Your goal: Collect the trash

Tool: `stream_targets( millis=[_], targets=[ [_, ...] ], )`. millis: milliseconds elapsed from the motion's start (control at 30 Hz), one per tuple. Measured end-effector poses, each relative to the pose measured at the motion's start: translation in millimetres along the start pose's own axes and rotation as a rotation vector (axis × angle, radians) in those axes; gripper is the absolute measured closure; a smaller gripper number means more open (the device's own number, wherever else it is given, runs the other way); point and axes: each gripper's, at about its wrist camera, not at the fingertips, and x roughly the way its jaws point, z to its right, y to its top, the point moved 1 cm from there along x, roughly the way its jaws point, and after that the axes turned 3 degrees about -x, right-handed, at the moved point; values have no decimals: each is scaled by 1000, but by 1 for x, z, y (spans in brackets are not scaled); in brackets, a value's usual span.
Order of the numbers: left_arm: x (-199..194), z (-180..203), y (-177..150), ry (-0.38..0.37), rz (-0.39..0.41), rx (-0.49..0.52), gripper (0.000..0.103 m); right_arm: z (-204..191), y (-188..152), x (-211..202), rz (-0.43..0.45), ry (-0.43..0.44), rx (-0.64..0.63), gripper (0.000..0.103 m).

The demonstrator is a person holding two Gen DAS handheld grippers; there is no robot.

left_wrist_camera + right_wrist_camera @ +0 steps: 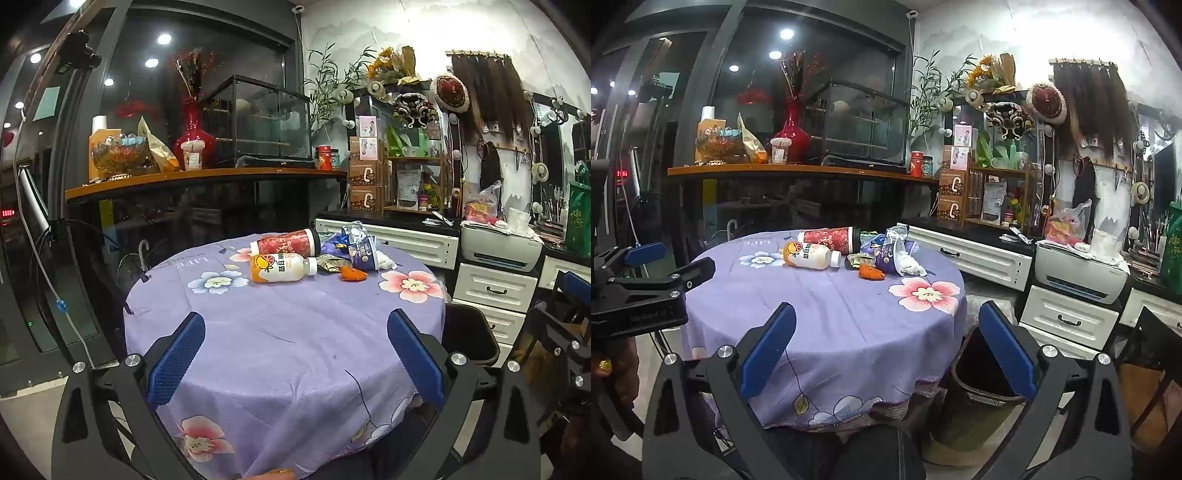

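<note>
Table point(295, 332): bottle point(282, 268), red cup point(286, 242), wrappers point(351, 243) at far side. Bin point(979, 391) beside it. Left gripper point(295, 354), right gripper point(886, 347): jaws spread wide, empty.

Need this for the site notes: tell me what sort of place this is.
Probably a costume or makeup studio: hair pieces hang on the wall, bulbs ring a mirror, and ornate headdresses sit above the counter.

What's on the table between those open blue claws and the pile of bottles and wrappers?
Nothing: only bare flowered tablecloth lies between the open left gripper and the trash pile. The left wrist view shows it best.
</note>
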Motion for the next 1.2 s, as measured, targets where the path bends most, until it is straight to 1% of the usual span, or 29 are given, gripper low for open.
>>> stream_targets(
  millis=[67, 100, 233, 267, 300, 433, 533, 600, 1200],
  targets=[
    [0, 0, 0, -3, 1, 2, 5, 0, 2, 1, -3, 1, 3, 5],
    [1, -1, 0, -6, 0, 2, 5, 3, 2, -6, 28, 1, 13, 5],
    [6, -5, 1, -5, -6, 1, 5, 4, -9, 0, 21, 1, 20, 5],
    [7, -6, 1, -7, -8, 0, 5, 6, -7, 2, 8, 3, 28, 5],
    [1, -2, 2, -1, 3, 8, 5, 6, -8, 2, 9, 1, 26, 5],
    [2, -5, 3, -5, -3, 7, 5, 7, -4, 5, -5, 2, 35, 5],
    [2, -8, 5, -6, -4, 10, 5, 9, -4, 5, -4, 2, 38, 5],
    [4, 1, -1, -2, -6, 15, 5, 9, -5, 6, -4, 1, 39, 5],
    [9, 4, -7, -13, -19, 32, 5, 11, -6, 8, -14, 6, 48, 5]
  ],
)
